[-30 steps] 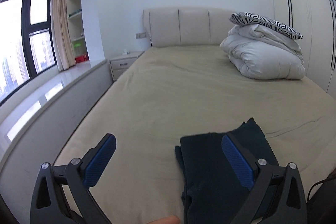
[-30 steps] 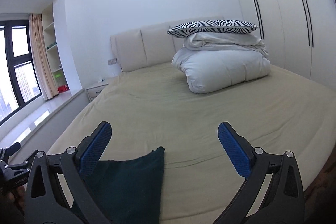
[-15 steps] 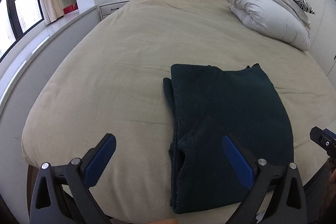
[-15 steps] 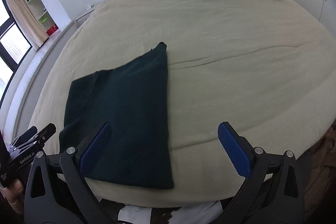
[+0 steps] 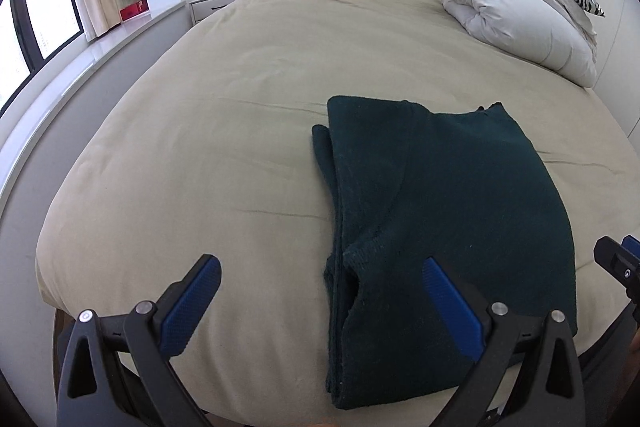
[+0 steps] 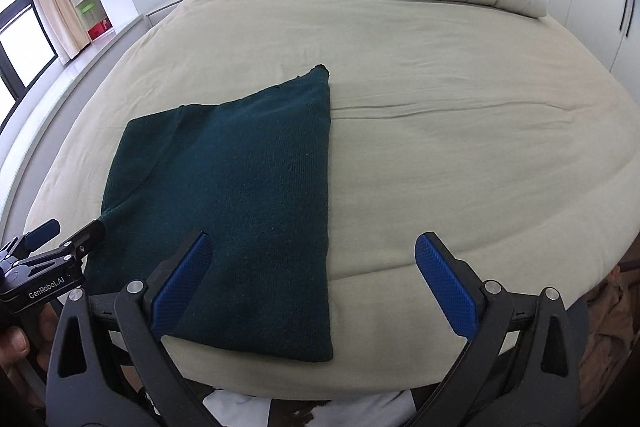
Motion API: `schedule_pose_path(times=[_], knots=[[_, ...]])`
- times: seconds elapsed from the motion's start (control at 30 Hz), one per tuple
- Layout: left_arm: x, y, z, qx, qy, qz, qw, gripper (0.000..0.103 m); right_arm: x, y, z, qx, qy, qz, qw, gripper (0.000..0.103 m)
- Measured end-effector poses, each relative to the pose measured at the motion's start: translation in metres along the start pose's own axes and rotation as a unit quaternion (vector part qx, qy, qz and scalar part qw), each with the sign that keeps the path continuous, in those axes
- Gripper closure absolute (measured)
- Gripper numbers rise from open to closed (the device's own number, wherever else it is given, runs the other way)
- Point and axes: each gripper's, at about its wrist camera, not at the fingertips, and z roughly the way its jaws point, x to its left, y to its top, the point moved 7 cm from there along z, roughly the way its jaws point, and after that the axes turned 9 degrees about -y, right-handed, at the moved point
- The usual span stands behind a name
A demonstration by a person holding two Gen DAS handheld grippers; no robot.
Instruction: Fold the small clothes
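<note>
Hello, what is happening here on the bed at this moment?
A person holds a two-finger gripper in each hand over a bed. A dark green knit garment, already folded into a narrow stack, lies flat near the foot of the bed. The left gripper and the right gripper are both open and hold nothing. A folded white duvet sits near the headboard.

Dark green knit garment [image 5: 452,195], folded flat into a rough rectangle, layered edges stacked along its left side, a ribbed cuff showing near the front, lying on the near part of the beige bed [image 5: 240,131].
</note>
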Motion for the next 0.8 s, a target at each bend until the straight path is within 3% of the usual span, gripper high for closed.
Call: schedule_pose_path(times=[0.8], knots=[[0.0058, -0.0014, 0.0038, 0.003, 0.0, -0.004, 1.0, 0.0, 0.0064, -0.0023, 0.003, 0.005, 0.002, -0.013, 1.0, 0.0]])
